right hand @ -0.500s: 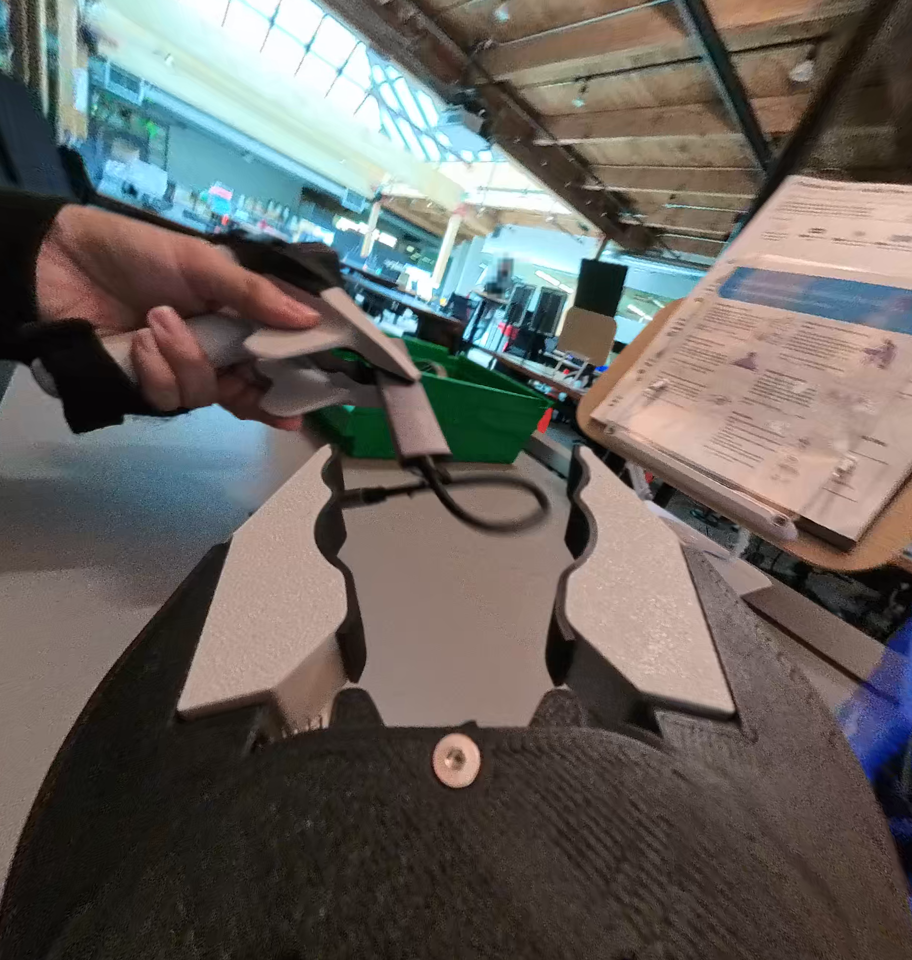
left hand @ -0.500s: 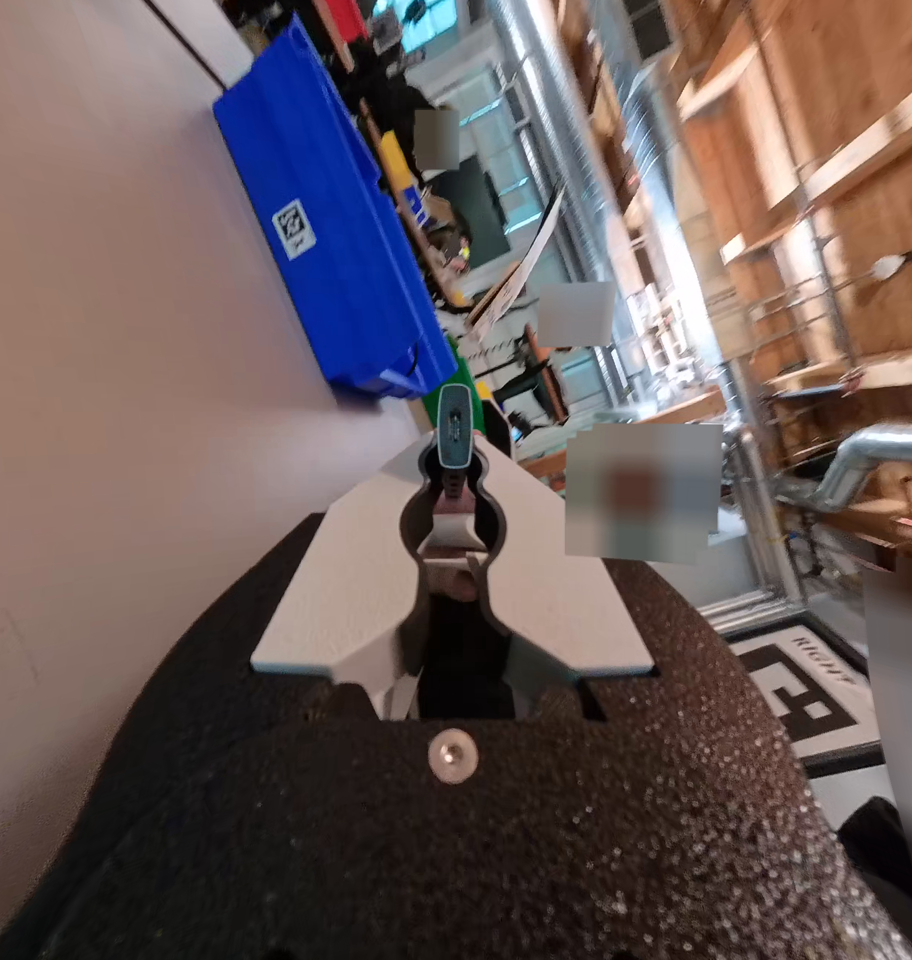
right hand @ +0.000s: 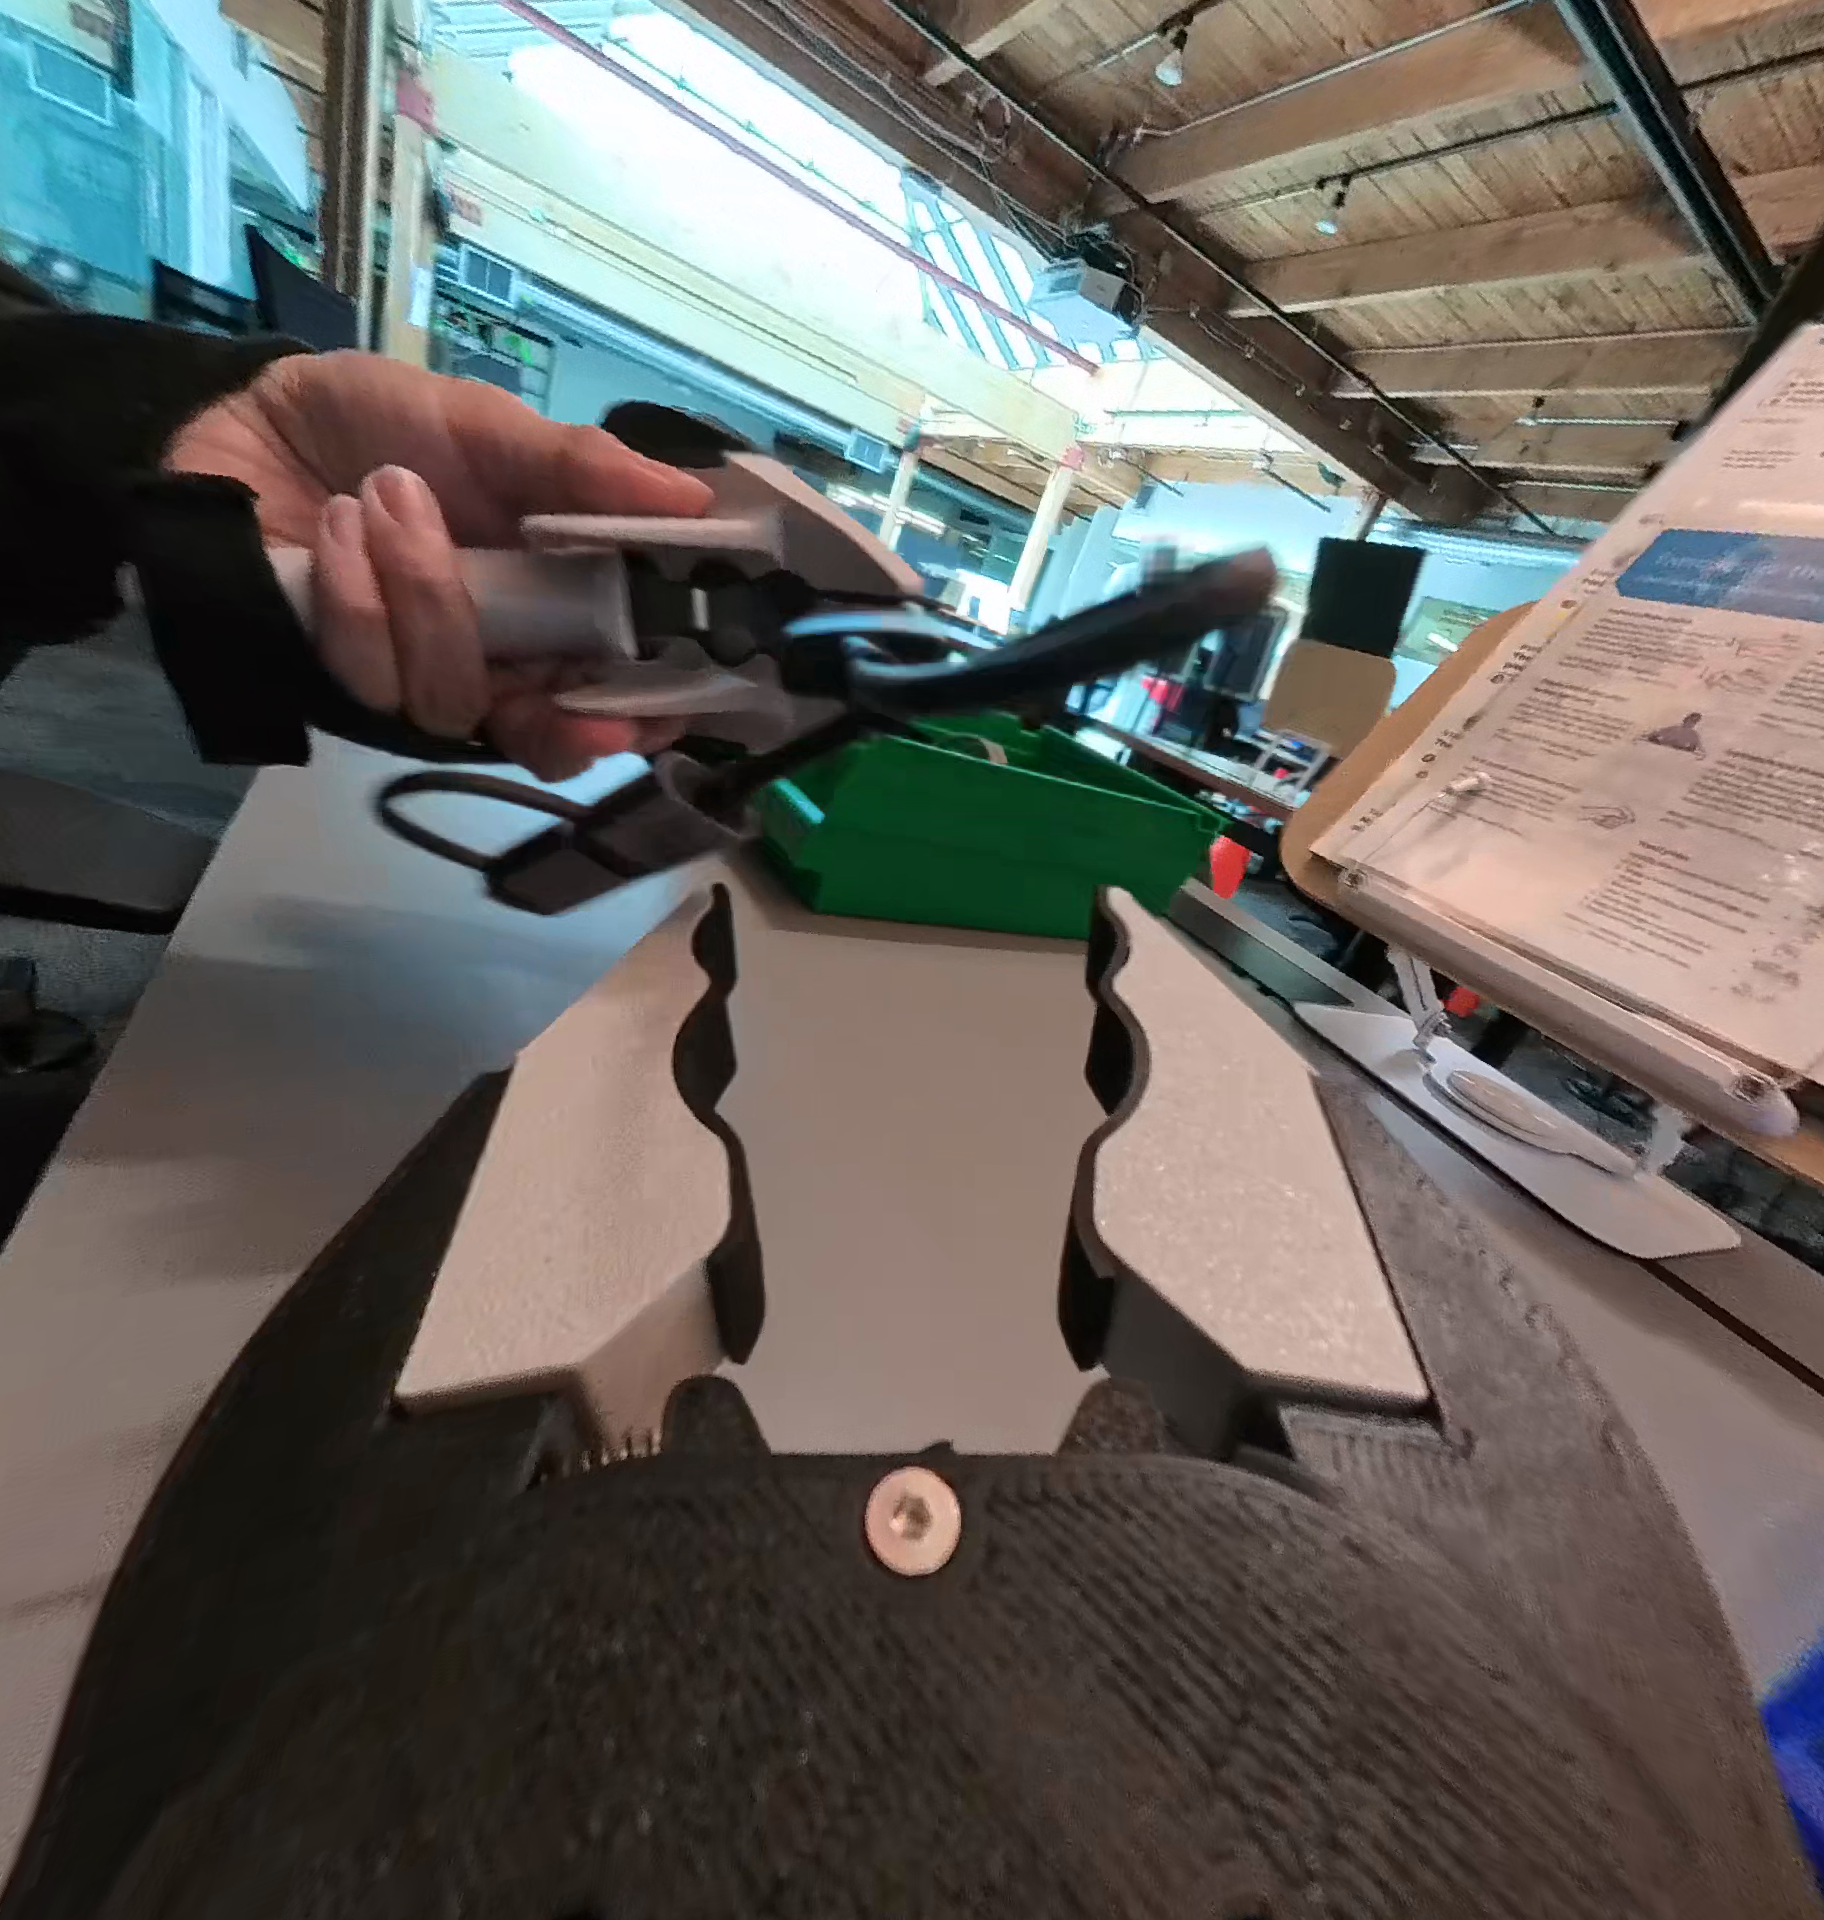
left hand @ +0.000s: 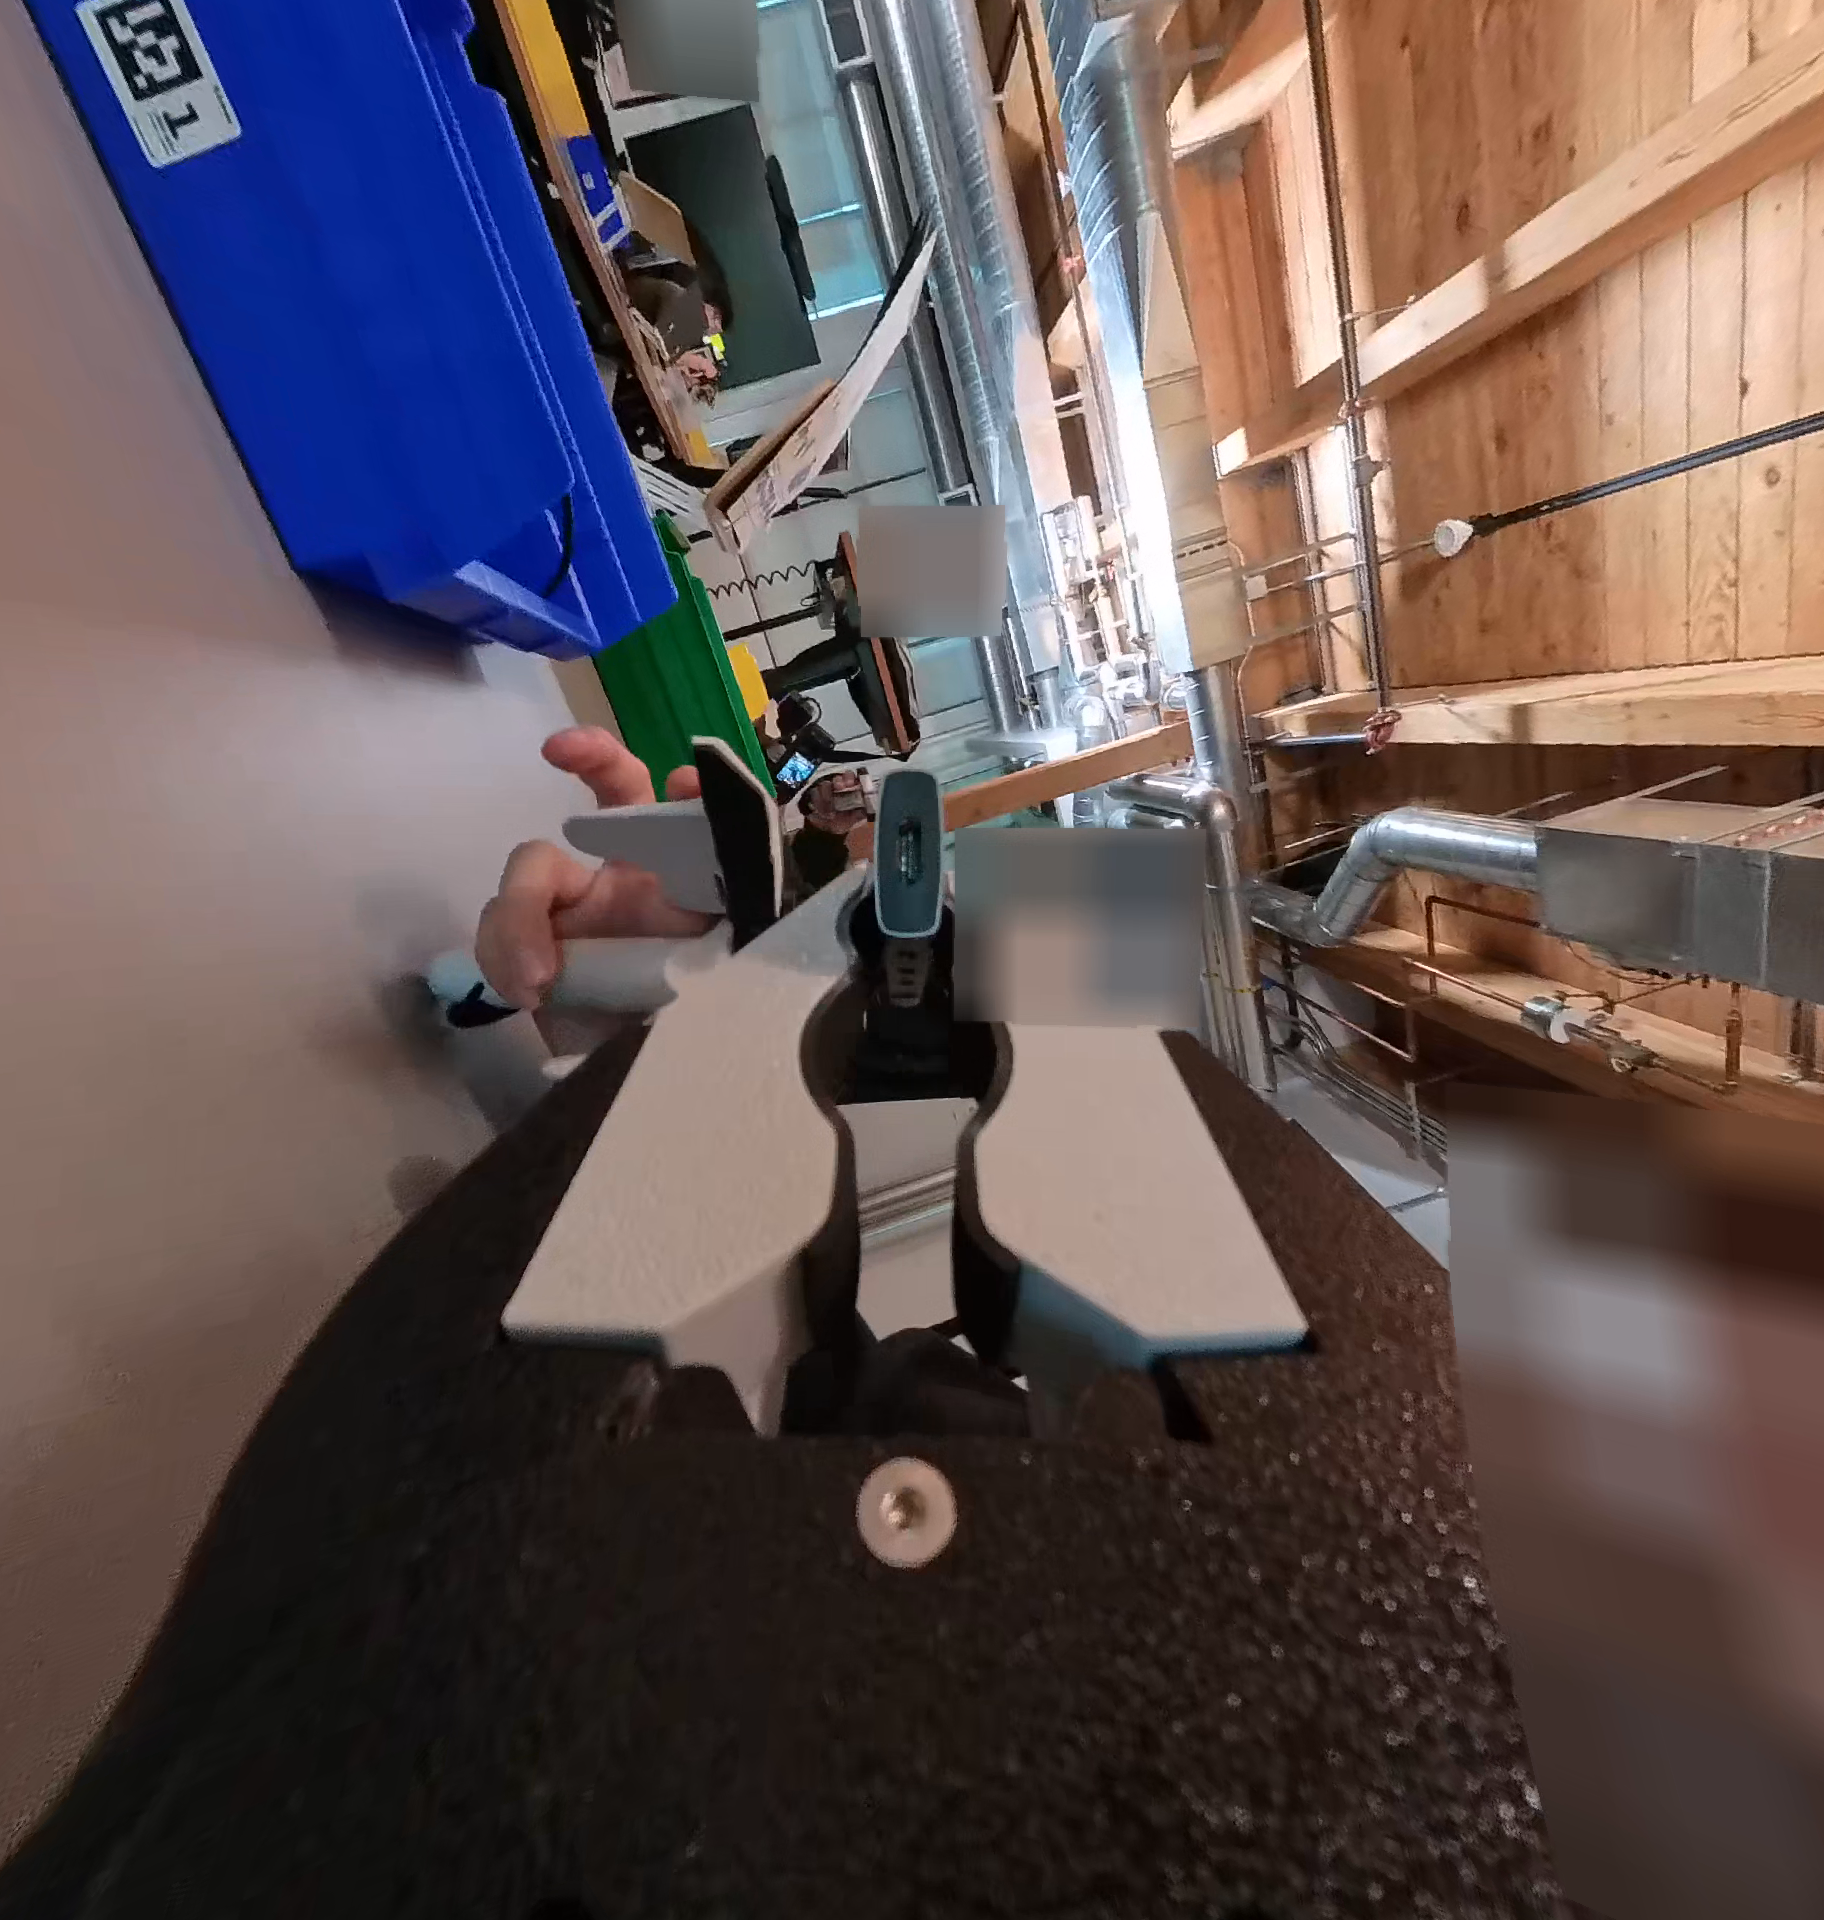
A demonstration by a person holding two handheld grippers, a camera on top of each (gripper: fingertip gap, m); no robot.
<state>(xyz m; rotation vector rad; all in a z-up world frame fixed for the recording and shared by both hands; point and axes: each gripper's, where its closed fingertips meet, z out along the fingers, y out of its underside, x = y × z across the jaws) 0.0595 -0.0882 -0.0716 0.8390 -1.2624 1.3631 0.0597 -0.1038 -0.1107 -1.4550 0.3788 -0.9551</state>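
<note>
Left hand-held gripper point(left hand: 903, 997), rolled sideways, clamps black cable adapter point(left hand: 906, 883).

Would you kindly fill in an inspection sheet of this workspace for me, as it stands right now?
Surface: pale grey table, bins standing on it.
Job's things: black cable adapter clamped in the left tongs, its end poking past the tips.
Clutter: blue bin; green bin beyond the right tongs; printed sheet on a tilted board at the right.
Grippers: left tongs shut on the adapter, held by a hand; right tongs open, empty.
Cables: black lead loops below the left tongs, above the table.
Surroundings: wooden ceiling, metal ducts.
</note>
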